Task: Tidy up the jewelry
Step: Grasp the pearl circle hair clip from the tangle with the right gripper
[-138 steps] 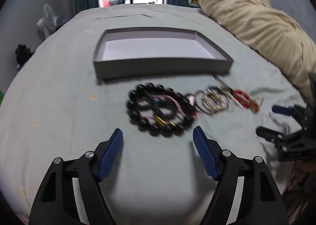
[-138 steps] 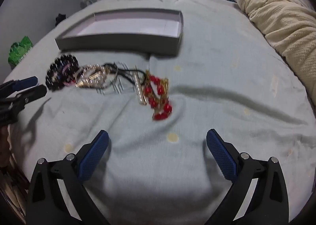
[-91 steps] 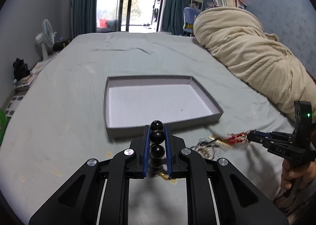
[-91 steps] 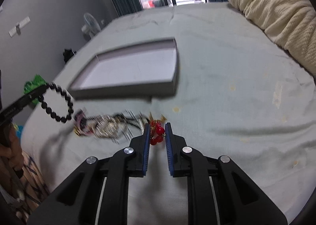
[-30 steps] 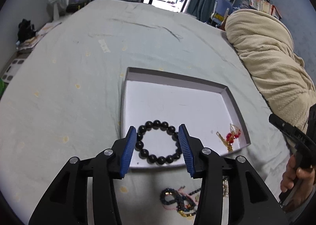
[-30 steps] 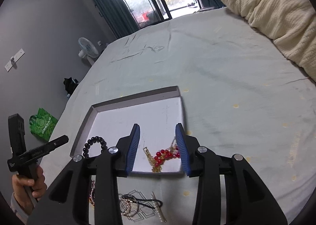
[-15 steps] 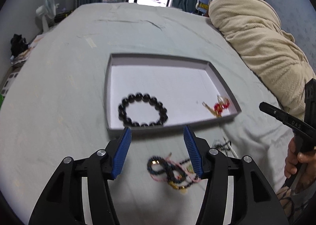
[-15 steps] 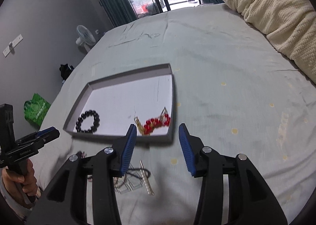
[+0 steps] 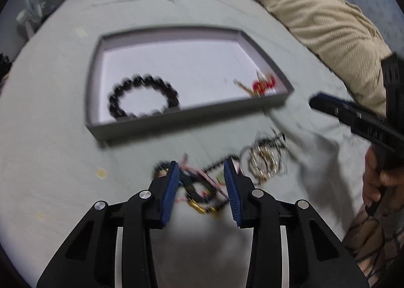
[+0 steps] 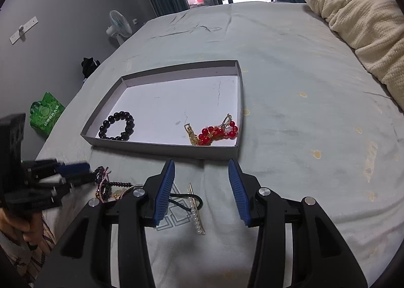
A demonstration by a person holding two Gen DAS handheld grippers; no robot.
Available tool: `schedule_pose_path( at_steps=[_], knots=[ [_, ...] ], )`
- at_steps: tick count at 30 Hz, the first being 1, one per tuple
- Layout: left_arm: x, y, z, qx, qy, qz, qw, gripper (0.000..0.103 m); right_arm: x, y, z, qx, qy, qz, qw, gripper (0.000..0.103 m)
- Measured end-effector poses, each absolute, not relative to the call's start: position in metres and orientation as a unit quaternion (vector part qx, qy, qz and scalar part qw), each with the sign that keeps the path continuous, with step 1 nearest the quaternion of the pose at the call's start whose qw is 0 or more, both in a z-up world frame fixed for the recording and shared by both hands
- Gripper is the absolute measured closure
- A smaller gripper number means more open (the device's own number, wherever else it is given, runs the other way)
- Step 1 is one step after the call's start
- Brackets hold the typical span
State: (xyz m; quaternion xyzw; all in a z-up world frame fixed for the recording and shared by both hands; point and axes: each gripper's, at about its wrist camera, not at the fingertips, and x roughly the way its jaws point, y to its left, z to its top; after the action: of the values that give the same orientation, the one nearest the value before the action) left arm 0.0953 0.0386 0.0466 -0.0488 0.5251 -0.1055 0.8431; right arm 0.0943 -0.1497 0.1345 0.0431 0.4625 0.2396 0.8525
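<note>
A shallow grey tray (image 9: 176,117) (image 10: 161,147) lies on the bed. Inside it lie a black bead bracelet (image 9: 144,98) (image 10: 117,125) at the left and a red-and-gold bead piece (image 9: 262,84) (image 10: 217,134) at the right. In front of the tray lies a tangle of dark beads, pink cord and gold bits (image 9: 199,187) (image 10: 106,187). My left gripper (image 9: 201,169) is open, its jaws on either side of this tangle. My right gripper (image 10: 201,166) is open and empty, just before the tray's near wall, above a pearl bar clip (image 10: 195,208) and black cord.
A gold ring cluster (image 9: 265,159) lies right of the tangle. A rolled cream duvet (image 9: 315,15) (image 10: 353,17) lies along the bed's right side. A fan (image 10: 118,26) and a green bag (image 10: 46,113) stand on the floor left of the bed.
My left gripper has dropped down and forward onto the bead tangle, jaws narrowing around it. My right gripper has moved lower, closer to the tray's near wall and the pearl clip.
</note>
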Motion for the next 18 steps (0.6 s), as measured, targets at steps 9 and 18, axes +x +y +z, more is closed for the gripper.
schedule_pose_path(
  at_steps=[9,18],
  knots=[
    [0.091,0.023,0.033,-0.018,0.547,-0.109,0.83,0.1,0.095,-0.137,0.128,0.024,0.468,0.248,0.848,0.058],
    [0.087,0.063,0.083,-0.081,0.465,-0.101,0.876,0.1,0.087,-0.133,0.124,0.012,0.474,0.258,0.842,0.058]
  ],
)
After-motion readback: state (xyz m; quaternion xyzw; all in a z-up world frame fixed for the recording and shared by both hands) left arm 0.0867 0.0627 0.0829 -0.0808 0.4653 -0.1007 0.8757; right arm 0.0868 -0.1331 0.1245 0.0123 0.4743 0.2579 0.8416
